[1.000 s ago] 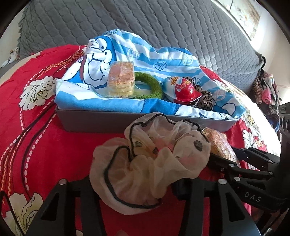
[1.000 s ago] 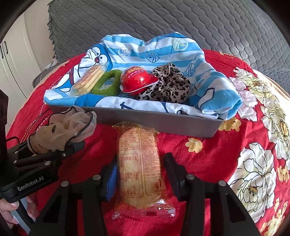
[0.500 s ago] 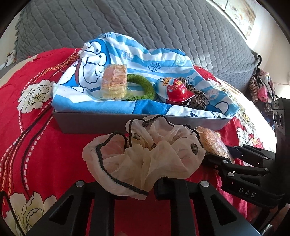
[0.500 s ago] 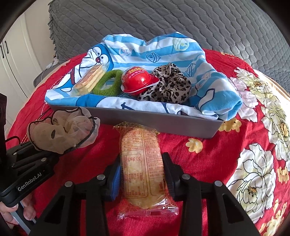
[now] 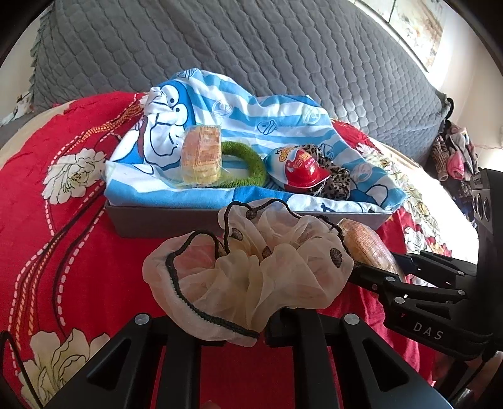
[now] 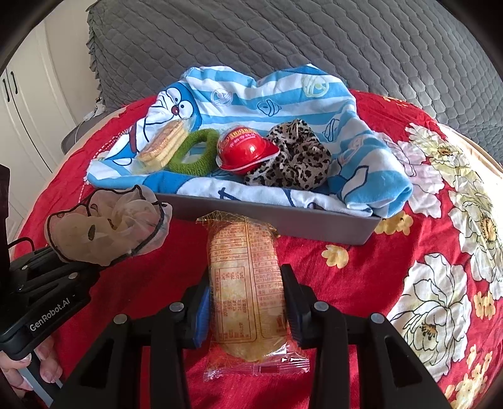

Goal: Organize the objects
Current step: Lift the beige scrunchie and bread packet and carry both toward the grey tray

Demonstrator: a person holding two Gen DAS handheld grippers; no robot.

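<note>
While my left gripper (image 5: 232,317) clamps the sheer scrunchie (image 5: 248,270), my right gripper (image 6: 246,305) pinches the wrapped bread (image 6: 245,283) — both near the gray tray's (image 6: 283,217) front wall.

"GenRobot.AI" on left gripper (image 6: 94,264); "DAS" on right gripper (image 5: 374,267)

A red bedspread (image 6: 361,283) with white and yellow flowers lies under the right gripper (image 6: 246,283) and spreads ahead of it and to both sides. Far ahead of it rises a grey quilted cover (image 6: 283,47). White cupboard doors (image 6: 28,103) stand at its far left. Far to the right of the left gripper (image 5: 226,311) sits a heap of clothes (image 5: 452,157), with a framed picture (image 5: 418,28) on the wall higher up.
</note>
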